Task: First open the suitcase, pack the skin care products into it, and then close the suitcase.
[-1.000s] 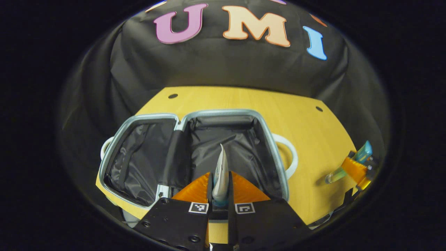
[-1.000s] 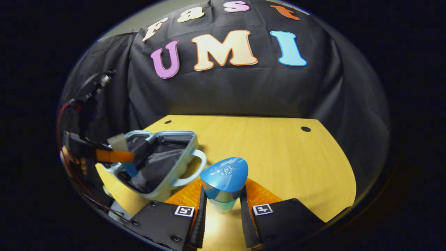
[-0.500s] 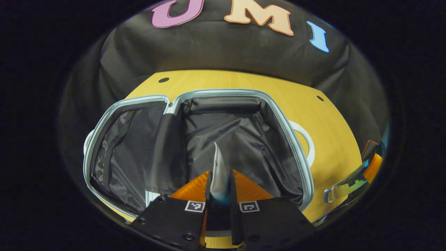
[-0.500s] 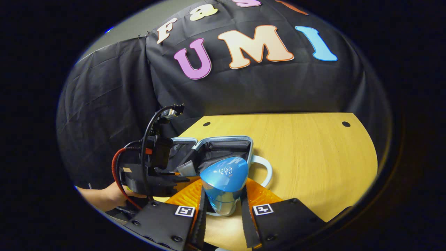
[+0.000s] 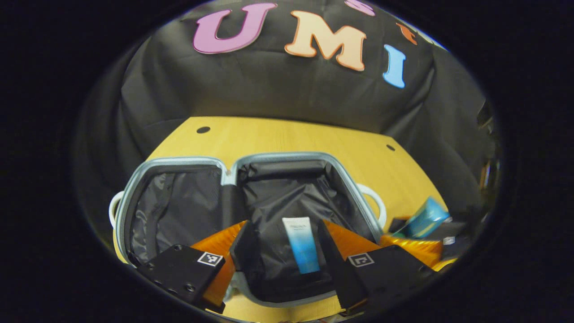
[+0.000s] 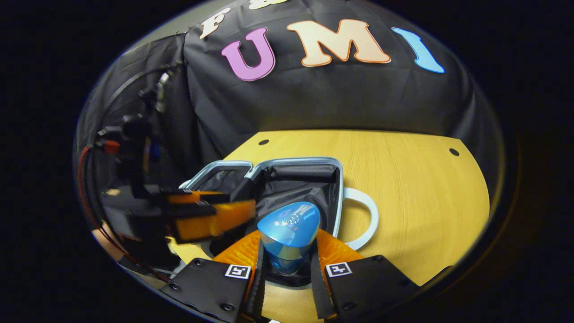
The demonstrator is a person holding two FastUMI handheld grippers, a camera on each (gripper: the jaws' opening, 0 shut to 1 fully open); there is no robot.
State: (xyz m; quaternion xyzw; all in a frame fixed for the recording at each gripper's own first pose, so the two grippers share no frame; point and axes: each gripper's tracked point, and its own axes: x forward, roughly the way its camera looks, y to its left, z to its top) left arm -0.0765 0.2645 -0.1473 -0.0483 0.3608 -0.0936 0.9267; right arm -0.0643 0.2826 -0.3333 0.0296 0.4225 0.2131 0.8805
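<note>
Black lining of the open suitcase [image 5: 251, 163] now carries the blue-and-white tube [image 5: 301, 244], lying flat between my left gripper's [image 5: 281, 249] spread, empty fingers. My right gripper [image 6: 286, 269] clamps the blue-capped bottle [image 6: 288, 235] over the same compartment; I judge packing underway, and next I lower it beside the tube and release.

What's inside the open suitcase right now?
One white-and-blue tube lies flat on the black lining of the suitcase, in its right half. The other half looks bare, though the left gripper covers its near edge.
</note>
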